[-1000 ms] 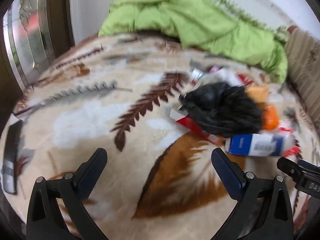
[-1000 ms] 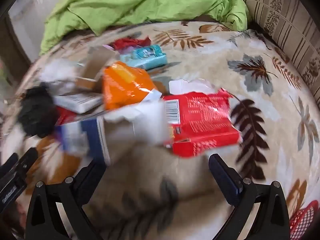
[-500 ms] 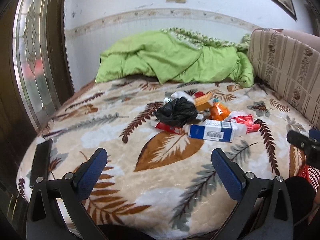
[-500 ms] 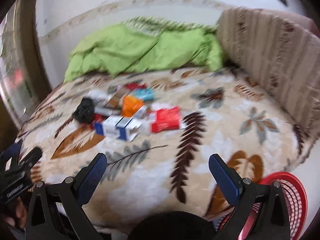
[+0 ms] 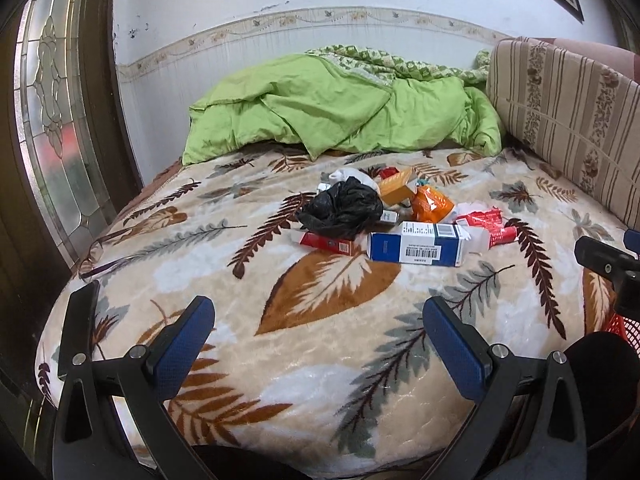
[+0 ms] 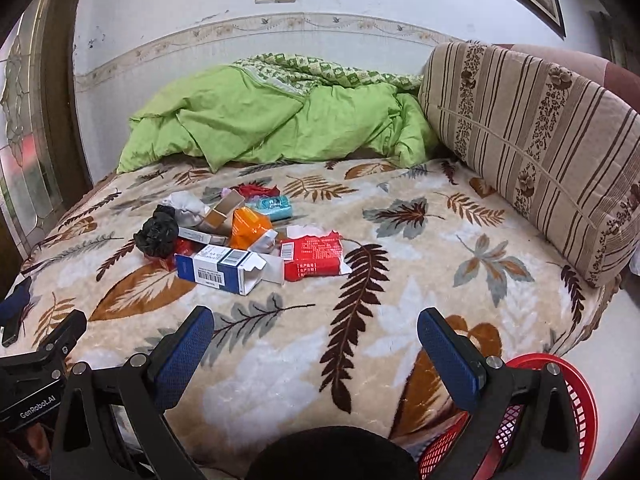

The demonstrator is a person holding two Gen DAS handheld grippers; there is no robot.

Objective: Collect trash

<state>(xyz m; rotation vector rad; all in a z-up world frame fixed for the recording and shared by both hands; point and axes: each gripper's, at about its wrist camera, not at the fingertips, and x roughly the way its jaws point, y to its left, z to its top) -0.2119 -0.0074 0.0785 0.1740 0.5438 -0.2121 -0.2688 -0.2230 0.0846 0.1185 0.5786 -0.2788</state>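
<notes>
A pile of trash lies mid-bed on a leaf-patterned blanket [image 5: 320, 344]: a crumpled black bag [image 5: 342, 208], a blue-and-white carton [image 5: 416, 244], a flat red box [image 5: 326, 243], an orange packet [image 5: 434, 202], a torn red wrapper [image 6: 314, 256] and a teal packet [image 6: 272, 205]. The black bag [image 6: 157, 233] and the carton [image 6: 218, 267] also show in the right wrist view. My left gripper [image 5: 318, 340] and right gripper [image 6: 316, 344] are both open and empty, held back near the bed's front edge, well short of the pile.
A red mesh basket [image 6: 576, 404] stands on the floor at the bed's front right corner. A green quilt [image 5: 340, 108] is heaped at the far end. A striped cushion [image 6: 532, 128] lines the right side. A glass-panelled door [image 5: 52, 120] is at the left.
Both grippers have pulled back from close above the trash to the bed's front edge. The whole bed and the red basket have come into view. The trash has not moved.
</notes>
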